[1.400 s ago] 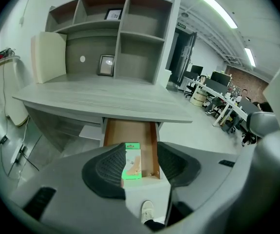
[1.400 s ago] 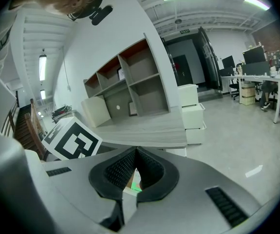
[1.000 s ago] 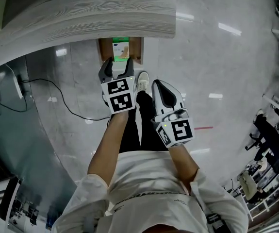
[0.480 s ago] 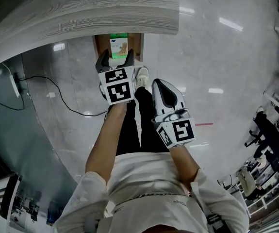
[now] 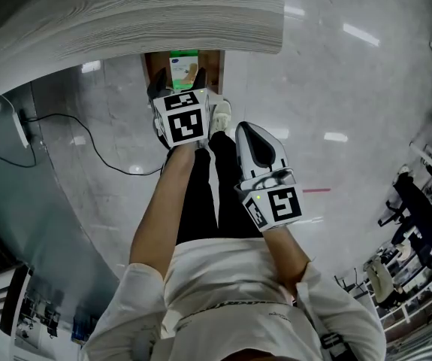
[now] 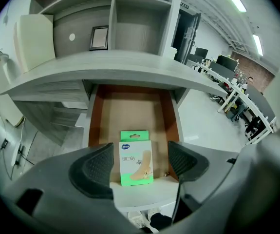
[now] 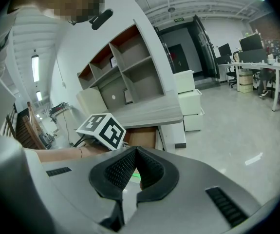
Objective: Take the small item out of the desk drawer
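**Left gripper lined up on the box in the open drawer**

The small green box (image 6: 136,152) lay at the front of the open drawer (image 6: 130,106), ahead of and below the left gripper (image 6: 140,164). Its long axis ran into the drawer, along the gripper's pointing line. The jaws had just been opening and stood wide, framing the box's narrow width, apparently without touching it. The right gripper (image 7: 134,155), pressed together and empty, hung farther back.

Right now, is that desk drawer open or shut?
Open. The drawer is pulled out from under the desktop, its brown floor exposed, with a small green-and-white box lying flat near its front.
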